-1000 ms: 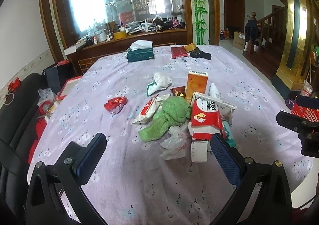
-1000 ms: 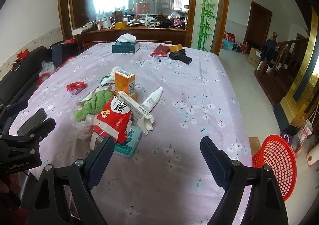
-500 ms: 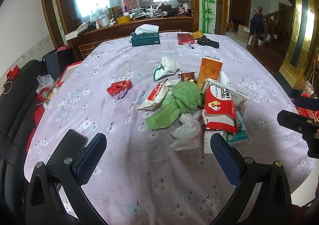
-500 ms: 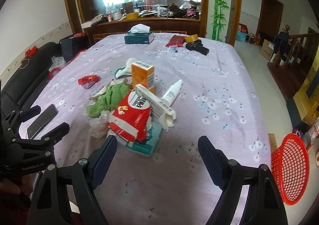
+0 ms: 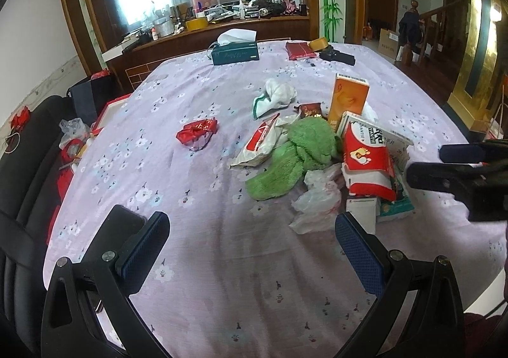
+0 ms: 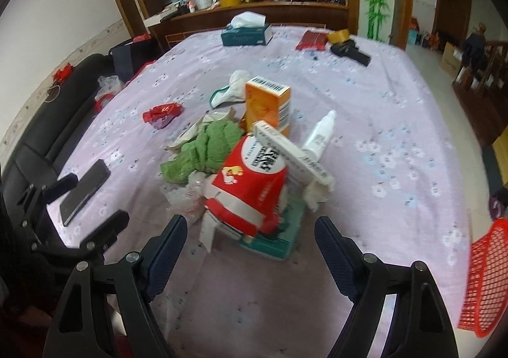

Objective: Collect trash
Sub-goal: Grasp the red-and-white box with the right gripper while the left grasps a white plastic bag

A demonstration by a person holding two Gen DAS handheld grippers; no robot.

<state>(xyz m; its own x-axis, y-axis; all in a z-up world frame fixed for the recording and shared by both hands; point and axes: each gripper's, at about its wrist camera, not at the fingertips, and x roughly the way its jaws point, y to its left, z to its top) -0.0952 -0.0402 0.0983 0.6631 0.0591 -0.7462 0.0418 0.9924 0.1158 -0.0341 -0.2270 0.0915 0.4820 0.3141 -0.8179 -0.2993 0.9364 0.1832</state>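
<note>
A heap of trash lies mid-table: a red-and-white tissue pack [image 6: 254, 174] [image 5: 365, 161], a green cloth [image 6: 206, 148] [image 5: 301, 155], an orange box [image 6: 268, 107] [image 5: 347, 101], a white tube [image 6: 319, 135], crumpled plastic [image 5: 317, 202] and a teal pack [image 6: 279, 237]. A red wrapper [image 5: 197, 134] [image 6: 162, 112] lies apart to the left. My right gripper [image 6: 250, 250] is open and empty, just short of the heap. My left gripper [image 5: 250, 250] is open and empty, nearer the table's front edge. A red basket [image 6: 485, 278] stands off the table at right.
A black phone [image 6: 84, 191] lies at the front left. A teal tissue box [image 5: 235, 51], a red pouch [image 5: 300, 50], a tape roll [image 5: 319, 43] and a black object [image 5: 336, 56] sit at the far end. A black sofa [image 5: 28, 167] flanks the left.
Both grippers have moved forward toward the heap; the right one has come closest, with the tissue pack now just ahead of its jaws. Both stay open.
</note>
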